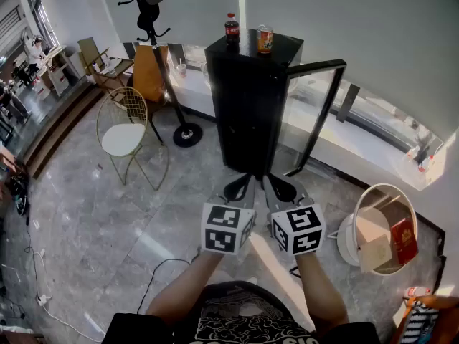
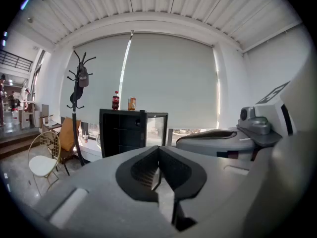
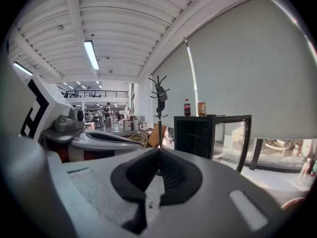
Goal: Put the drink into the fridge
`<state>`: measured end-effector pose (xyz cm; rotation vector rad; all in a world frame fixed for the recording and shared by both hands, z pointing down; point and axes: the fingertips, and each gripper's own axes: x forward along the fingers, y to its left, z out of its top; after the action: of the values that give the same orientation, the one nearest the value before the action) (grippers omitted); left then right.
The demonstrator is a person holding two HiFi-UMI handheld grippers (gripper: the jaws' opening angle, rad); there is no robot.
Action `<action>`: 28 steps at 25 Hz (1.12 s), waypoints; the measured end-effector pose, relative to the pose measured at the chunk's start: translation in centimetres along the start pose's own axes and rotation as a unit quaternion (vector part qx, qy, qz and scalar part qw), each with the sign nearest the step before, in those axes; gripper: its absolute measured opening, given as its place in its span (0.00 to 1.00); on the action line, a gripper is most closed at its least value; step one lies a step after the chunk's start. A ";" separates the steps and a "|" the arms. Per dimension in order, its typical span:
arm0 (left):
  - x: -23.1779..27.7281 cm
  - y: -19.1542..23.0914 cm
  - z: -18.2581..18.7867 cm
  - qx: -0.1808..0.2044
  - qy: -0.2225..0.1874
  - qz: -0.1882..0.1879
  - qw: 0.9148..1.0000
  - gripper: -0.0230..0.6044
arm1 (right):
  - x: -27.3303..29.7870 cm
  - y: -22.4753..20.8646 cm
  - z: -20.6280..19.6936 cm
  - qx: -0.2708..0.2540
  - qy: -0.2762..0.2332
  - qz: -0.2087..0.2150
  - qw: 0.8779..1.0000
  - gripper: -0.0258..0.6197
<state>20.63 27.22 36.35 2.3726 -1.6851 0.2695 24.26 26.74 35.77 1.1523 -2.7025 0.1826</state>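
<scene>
A black mini fridge [image 1: 247,99] stands ahead, its glass door [image 1: 315,113] swung open to the right. On its top stand a dark cola bottle [image 1: 232,29] and an orange can [image 1: 265,39]. The bottle [image 2: 115,101] and the can [image 2: 132,103] also show in the left gripper view. In the right gripper view the bottle [image 3: 187,107] and the can [image 3: 201,108] stand on the fridge [image 3: 194,135]. My left gripper [image 1: 247,183] and right gripper [image 1: 272,183] hang side by side, low before the fridge, both shut and empty.
A coat rack [image 1: 159,56] with a round base stands left of the fridge, and a wire chair [image 1: 129,131] with a white seat further left. A round white basket [image 1: 384,228] with boxes sits on the floor at the right. Cables lie at lower left.
</scene>
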 end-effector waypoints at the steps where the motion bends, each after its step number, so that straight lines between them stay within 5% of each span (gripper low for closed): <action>1: 0.1 0.2 0.0 0.000 0.000 0.001 1.000 0.04 | 0.2 0.0 0.1 -0.002 0.000 0.002 1.000 0.04; 18: 4.0 4.7 0.5 0.006 0.004 -0.010 1.000 0.04 | 5.4 -0.8 0.4 -0.002 0.005 0.001 1.000 0.04; 28: 9.9 11.8 3.3 0.003 0.013 -0.030 0.999 0.04 | 14.3 -3.2 3.7 -0.007 0.009 -0.010 1.000 0.04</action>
<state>12.79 13.59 36.73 2.4092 -1.6003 0.2932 16.43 13.80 35.58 1.1669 -2.6717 0.1702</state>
